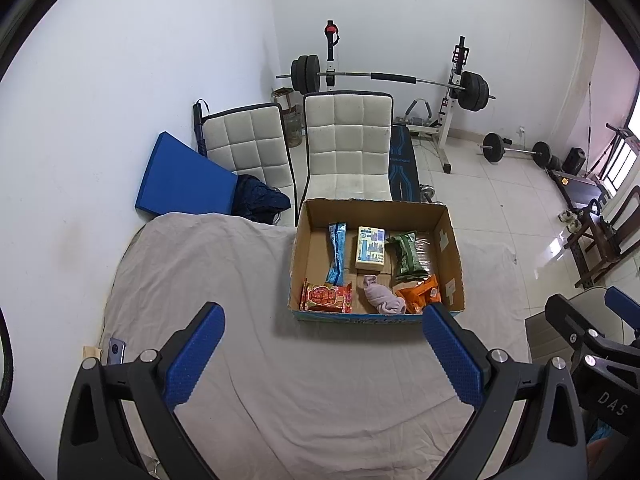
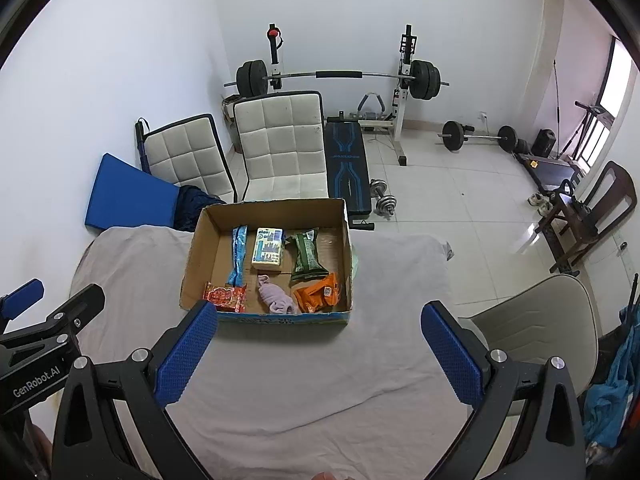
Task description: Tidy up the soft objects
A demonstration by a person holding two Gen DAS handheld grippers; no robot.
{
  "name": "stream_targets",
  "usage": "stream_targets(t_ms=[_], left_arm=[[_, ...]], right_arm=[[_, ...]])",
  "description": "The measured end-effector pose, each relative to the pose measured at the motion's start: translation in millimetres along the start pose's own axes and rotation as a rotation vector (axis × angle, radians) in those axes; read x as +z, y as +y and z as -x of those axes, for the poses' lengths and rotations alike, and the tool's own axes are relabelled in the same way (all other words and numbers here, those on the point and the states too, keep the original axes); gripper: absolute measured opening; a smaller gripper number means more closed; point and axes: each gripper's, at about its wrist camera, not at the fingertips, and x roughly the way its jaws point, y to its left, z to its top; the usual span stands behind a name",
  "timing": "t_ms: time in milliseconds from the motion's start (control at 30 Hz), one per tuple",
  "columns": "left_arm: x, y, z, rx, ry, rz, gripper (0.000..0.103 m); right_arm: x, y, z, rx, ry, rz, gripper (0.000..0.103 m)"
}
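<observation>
Open brown cardboard box (image 1: 454, 256) at frame centre on grey-sheeted tabletop (image 1: 224, 280) holds 6 soft items, crumpled lilac cloth (image 1: 382, 300) near its front wall. Left hand-held gripper (image 1: 324, 354) and right hand-held gripper (image 2: 320, 354): fingers apart, empty.

Open cloth-covered table (image 1: 248, 360) from 6 o'clock up to cardboard box (image 1: 454, 256) at 12. Box walls ringing packets; bare floor only along its 9 o'clock side. Beyond at 12, two white chairs (image 2: 280, 148) close behind. Beige chair (image 2: 536, 320) at 3 o'clock.
</observation>
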Motion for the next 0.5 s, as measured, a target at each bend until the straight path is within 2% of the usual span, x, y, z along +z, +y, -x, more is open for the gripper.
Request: stream_targets(t_ms=[500], left_arm=[[-1.0, -2.7, 12.1, -0.012, -0.013, -0.015, 0.101]], right_arm=[[0.4, 4.6, 4.1, -0.013, -0.011, 0.007, 0.103]])
